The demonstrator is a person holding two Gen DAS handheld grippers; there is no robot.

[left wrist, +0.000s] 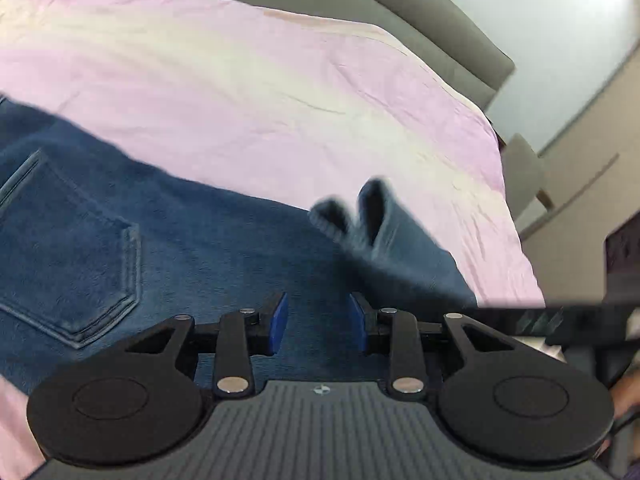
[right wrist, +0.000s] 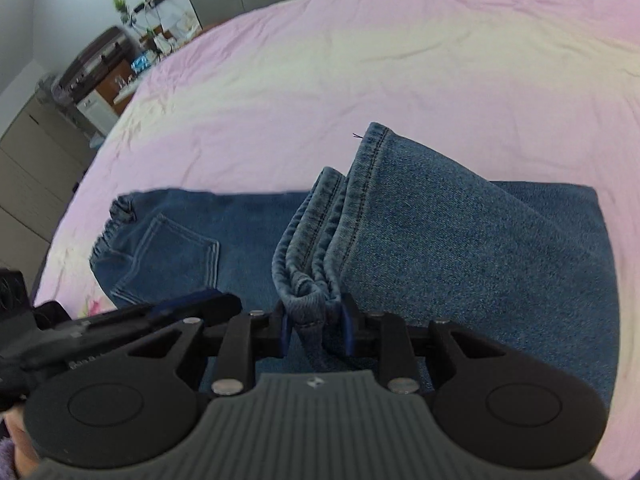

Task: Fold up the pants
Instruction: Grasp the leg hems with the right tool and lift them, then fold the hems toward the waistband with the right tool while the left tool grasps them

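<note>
Blue denim pants point(right wrist: 460, 240) lie on a pink bedsheet point(right wrist: 340, 80), with the legs folded back over the seat. A back pocket point(right wrist: 176, 256) shows at the left. My right gripper point(right wrist: 316, 326) is shut on the bunched leg hems point(right wrist: 316, 248) and holds them raised above the seat. In the left wrist view the pants point(left wrist: 160, 248) fill the lower left, with the back pocket point(left wrist: 68, 248) near the edge. My left gripper point(left wrist: 318, 322) is open and empty just above the denim. The lifted hems point(left wrist: 360, 216) show blurred ahead of it.
The bed's grey headboard point(left wrist: 420, 12) runs along the back. The sheet's right edge point(left wrist: 516, 208) drops off toward cabinets. In the right wrist view, a cluttered dresser with a plant point(right wrist: 120, 44) and drawers point(right wrist: 32, 168) stand beyond the bed's left edge.
</note>
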